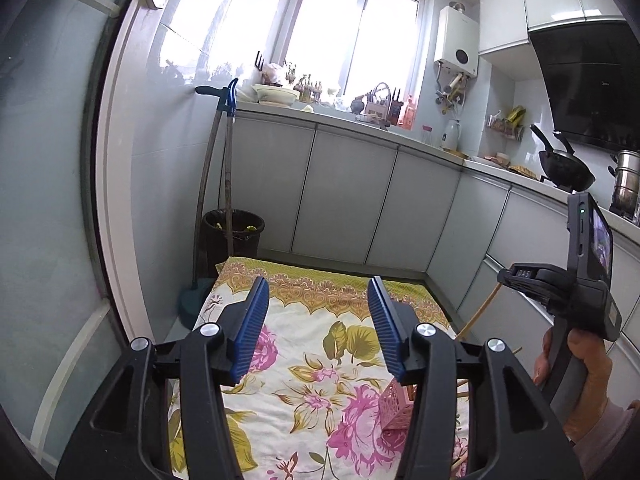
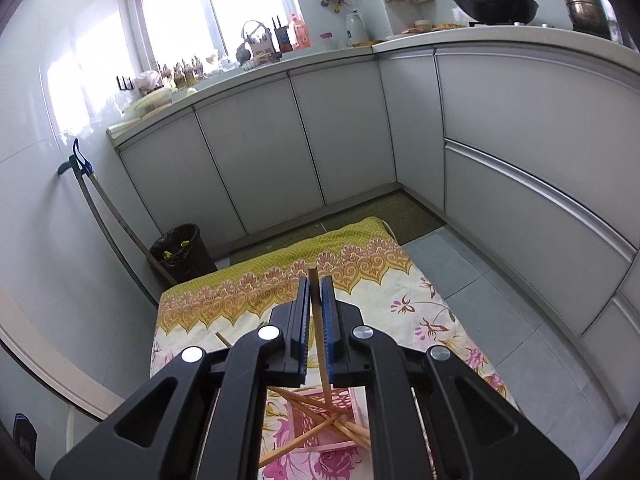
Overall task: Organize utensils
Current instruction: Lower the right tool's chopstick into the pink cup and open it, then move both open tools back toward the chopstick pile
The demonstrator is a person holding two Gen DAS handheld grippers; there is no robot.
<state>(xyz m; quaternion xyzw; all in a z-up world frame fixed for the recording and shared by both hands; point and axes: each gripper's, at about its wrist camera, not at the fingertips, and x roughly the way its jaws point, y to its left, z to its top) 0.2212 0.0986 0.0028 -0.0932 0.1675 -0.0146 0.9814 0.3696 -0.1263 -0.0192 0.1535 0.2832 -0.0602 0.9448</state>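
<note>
My right gripper (image 2: 315, 286) is shut on a wooden chopstick (image 2: 317, 316). The stick points down into a pink lattice holder (image 2: 320, 404) on the floral cloth (image 2: 420, 320), where several other chopsticks (image 2: 344, 426) lean. One more chopstick (image 2: 223, 339) lies on the cloth to the left. My left gripper (image 1: 318, 292) is open and empty above the cloth (image 1: 312, 344), with the pink holder (image 1: 394, 408) low beside its right finger. The right gripper (image 1: 560, 280) shows at the right edge of the left wrist view, its held chopstick (image 1: 478, 314) slanting down.
The cloth covers a low surface on the kitchen floor. Grey cabinets (image 1: 348, 188) line the back and right. A black bin (image 1: 232, 236) and long-handled tools (image 1: 224, 152) stand at the left wall. A wok (image 2: 496, 2) sits on the counter.
</note>
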